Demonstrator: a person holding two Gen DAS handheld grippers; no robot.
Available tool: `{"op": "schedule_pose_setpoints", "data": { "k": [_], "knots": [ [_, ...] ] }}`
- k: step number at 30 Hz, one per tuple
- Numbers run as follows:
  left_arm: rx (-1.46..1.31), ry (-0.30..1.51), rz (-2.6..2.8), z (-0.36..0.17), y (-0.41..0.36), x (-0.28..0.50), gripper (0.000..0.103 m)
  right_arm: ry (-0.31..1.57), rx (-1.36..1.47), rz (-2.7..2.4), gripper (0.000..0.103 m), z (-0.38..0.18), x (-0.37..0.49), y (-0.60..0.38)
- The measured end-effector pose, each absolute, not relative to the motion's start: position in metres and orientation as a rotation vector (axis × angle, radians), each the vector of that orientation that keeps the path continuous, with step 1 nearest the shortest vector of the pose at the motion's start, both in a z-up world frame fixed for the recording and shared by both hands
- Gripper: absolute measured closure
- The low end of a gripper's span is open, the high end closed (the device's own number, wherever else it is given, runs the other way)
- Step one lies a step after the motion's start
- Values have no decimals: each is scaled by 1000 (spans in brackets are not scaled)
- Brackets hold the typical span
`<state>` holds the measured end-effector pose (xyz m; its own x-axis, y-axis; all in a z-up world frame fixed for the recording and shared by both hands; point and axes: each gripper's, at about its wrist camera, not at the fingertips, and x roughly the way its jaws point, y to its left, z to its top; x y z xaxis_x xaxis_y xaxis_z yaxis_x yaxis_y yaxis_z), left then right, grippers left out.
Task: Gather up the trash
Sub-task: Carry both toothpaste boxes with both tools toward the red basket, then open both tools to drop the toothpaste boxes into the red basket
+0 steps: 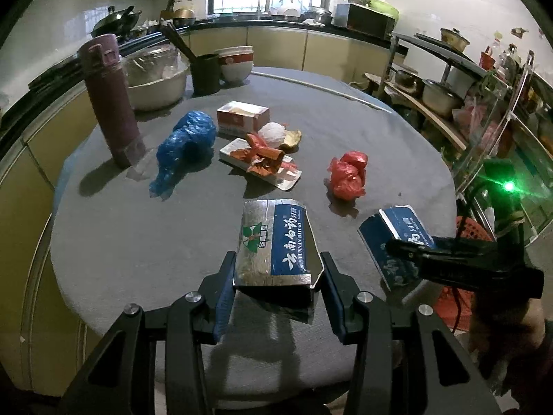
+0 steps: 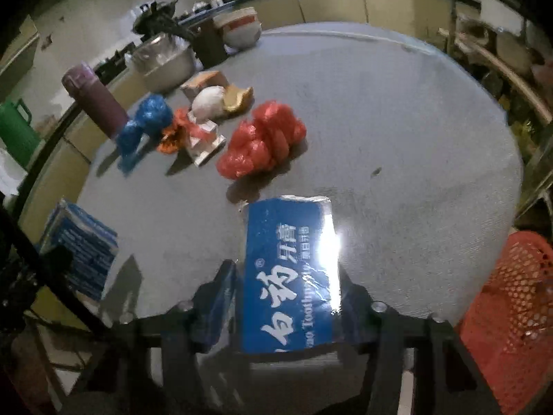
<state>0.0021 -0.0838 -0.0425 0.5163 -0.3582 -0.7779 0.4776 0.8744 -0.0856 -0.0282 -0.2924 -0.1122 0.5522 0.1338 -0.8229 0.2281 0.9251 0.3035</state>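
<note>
My left gripper [image 1: 276,273] is shut on a silver and blue toothpaste box [image 1: 273,242] and holds it just above the round grey table [image 1: 138,242]. My right gripper [image 2: 287,287] is shut on a second blue toothpaste box [image 2: 288,269]; it also shows in the left wrist view [image 1: 394,238]. On the table lie a crumpled red bag [image 1: 347,174], also in the right wrist view [image 2: 266,138], a blue bag [image 1: 185,145], a flat carton with orange wrappers [image 1: 262,160], a small orange box [image 1: 243,117] and a white wad [image 1: 273,133].
A purple flask [image 1: 110,98], a steel bowl [image 1: 155,81], a dark cup [image 1: 205,72] and stacked bowls [image 1: 235,62] stand at the table's far left. A red mesh basket [image 2: 511,314] sits beside the table at the right. Shelves with pots [image 1: 439,93] stand on the right.
</note>
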Motion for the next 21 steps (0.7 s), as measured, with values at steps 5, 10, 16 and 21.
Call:
{"op": "schedule_pose_setpoints", "data": {
  "k": [5,10,16,21],
  "knots": [
    [197,893,-553,-40,-107,-3,55,898,479,-60,48,-97,-52,-312],
    [252,901,-704,-35,-160,-16,55,777,581,-159,48,-76,-110,-368],
    [324,917,-960,-36,-256,-37,55,687,779,-338,48,-85,-193,-452],
    [367,959,-1126,-48,-337,-60,55,631,954,-435,47,-115,-244,-493]
  ]
}}
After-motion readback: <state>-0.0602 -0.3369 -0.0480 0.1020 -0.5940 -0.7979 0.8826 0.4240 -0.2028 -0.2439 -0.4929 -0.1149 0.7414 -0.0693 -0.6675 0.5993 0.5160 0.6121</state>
